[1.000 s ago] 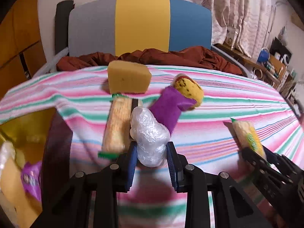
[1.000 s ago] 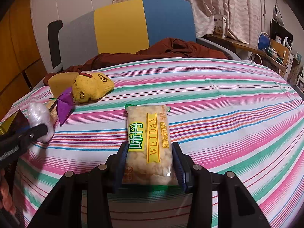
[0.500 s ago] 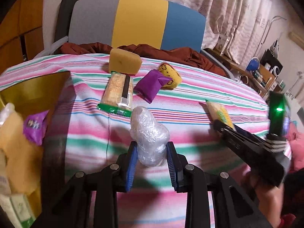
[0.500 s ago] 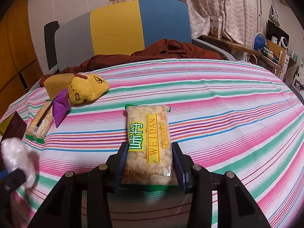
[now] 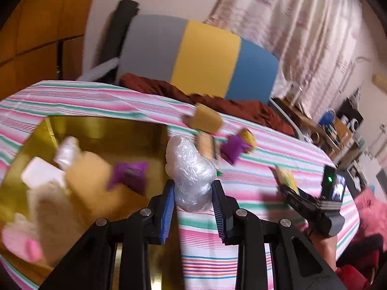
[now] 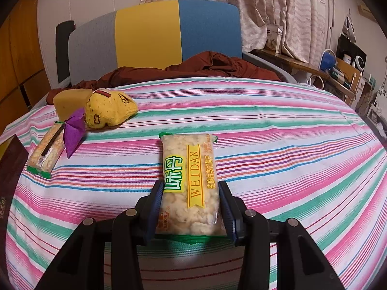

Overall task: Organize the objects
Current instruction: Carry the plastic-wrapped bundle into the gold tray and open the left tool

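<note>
My left gripper (image 5: 193, 201) is shut on a crumpled clear plastic bundle (image 5: 189, 171), held in the air beside the right edge of a gold box (image 5: 101, 125). The box holds a purple packet (image 5: 129, 175), a tan sponge, a white block and other blurred items. My right gripper (image 6: 189, 209) is shut on a yellow-labelled cracker packet (image 6: 188, 181) low over the striped cloth; in the left wrist view that right gripper (image 5: 285, 188) shows at the right with the cracker packet (image 5: 285, 176).
On the striped cloth (image 6: 278, 145) lie a yellow sponge (image 6: 70, 101), a yellow plush toy (image 6: 108, 111), a purple packet (image 6: 73, 133) and a second cracker packet (image 6: 47, 149). A dark box corner (image 6: 9, 164) sits at the left. A chair (image 6: 154, 38) with brown cloth stands behind.
My left gripper has carried the plastic bundle up and to the left, from over the cloth to the gold box's edge. My right gripper has kept still with its cracker packet.
</note>
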The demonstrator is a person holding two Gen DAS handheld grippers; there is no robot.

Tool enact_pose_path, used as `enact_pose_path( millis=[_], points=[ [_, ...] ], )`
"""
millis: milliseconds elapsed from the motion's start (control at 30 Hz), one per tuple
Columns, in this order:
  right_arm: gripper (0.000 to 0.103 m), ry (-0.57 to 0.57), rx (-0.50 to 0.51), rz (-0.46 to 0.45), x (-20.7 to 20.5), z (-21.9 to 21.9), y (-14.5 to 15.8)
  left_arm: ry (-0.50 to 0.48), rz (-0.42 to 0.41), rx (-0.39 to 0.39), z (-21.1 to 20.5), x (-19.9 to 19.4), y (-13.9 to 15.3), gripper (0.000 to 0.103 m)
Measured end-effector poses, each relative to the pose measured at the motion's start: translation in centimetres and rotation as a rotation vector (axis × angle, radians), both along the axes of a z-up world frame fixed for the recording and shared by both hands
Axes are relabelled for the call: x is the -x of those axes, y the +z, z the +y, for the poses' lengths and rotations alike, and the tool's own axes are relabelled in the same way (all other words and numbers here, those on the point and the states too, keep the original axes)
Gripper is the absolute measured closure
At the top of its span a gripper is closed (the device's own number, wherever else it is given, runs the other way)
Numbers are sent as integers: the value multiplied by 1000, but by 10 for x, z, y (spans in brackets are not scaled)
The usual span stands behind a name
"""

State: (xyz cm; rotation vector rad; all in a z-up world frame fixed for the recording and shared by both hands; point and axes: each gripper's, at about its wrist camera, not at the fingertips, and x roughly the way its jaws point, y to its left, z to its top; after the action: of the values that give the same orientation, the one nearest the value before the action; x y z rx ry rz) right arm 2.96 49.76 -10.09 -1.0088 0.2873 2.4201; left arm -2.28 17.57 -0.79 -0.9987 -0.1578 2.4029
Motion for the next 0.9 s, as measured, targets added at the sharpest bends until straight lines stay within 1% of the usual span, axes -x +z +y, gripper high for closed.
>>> enact_pose_path(
  millis=[100, 267, 300, 367, 433, 533, 667, 733, 900],
  points=[
    [59, 11, -6, 5, 0, -2, 2, 55, -8, 5, -29, 17, 2, 72],
    [59, 40, -43, 16, -3, -13, 7, 157, -47, -25, -81, 47, 5, 72],
    [59, 48, -45, 16, -3, -15, 7, 179, -58, -35, -94, 56, 6, 72],
    [59, 63, -54, 10, -3, -20, 8, 195, -88, -54, -109, 70, 4, 72],
    [59, 74, -56, 7, -4, -24, 8, 239, -112, -61, -127, 88, 0, 72],
    [59, 74, -54, 4, -7, -27, 8, 261, -162, -70, -142, 108, -10, 72],
    [59, 64, -44, 11, -12, -29, 9, 284, -229, -47, -151, 129, -28, 72],
    [59, 62, -36, 12, -14, -31, 9, 303, -253, -22, -154, 137, -36, 72],
    [59, 74, -36, 3, -17, -38, 8, 299, -292, -11, -155, 153, -53, 72]
  ],
)
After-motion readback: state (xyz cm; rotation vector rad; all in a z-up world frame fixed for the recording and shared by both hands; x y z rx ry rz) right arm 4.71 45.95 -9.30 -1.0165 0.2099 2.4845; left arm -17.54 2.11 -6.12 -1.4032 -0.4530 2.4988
